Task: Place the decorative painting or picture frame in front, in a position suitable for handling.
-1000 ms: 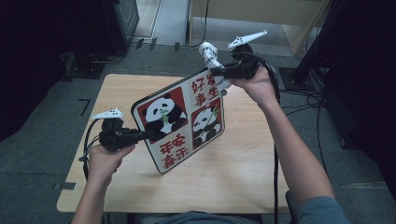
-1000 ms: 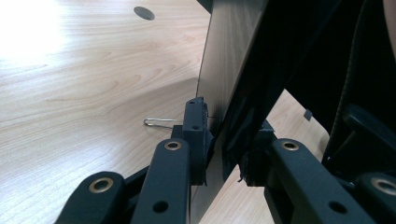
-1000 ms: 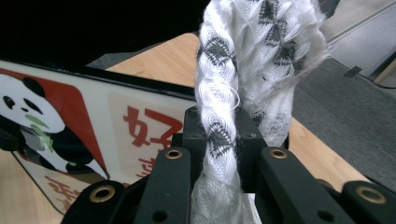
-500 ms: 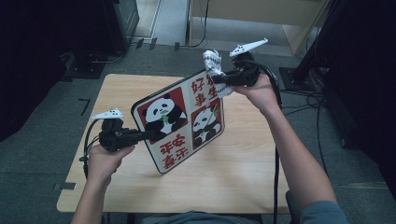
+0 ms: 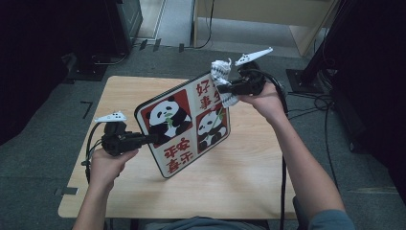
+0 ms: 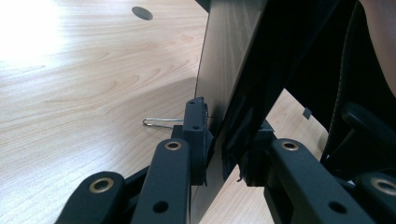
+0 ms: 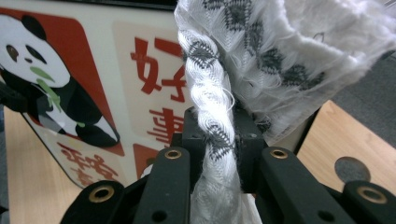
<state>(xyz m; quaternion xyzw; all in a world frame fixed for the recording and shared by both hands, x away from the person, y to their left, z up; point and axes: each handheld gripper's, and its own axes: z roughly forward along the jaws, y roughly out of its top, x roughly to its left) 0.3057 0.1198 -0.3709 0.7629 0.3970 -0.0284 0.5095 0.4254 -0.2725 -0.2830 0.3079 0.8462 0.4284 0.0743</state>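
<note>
One cloth (image 5: 221, 81), higher on board (image 5: 184, 125).

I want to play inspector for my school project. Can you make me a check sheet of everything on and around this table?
Surface: light wooden table, round cable hole near one edge.
Job's things: panda board held tilted above the table; white patterned cloth at its top corner.
Clutter: a metal clip beside the board.
Grippers: left gripper fingers clamp the board's edge; right gripper fingers pinch the cloth.
Cables: black cable trails along the right forearm; more cables on the floor at right.
Surroundings: grey carpet, dark equipment stands, wooden furniture behind.
</note>
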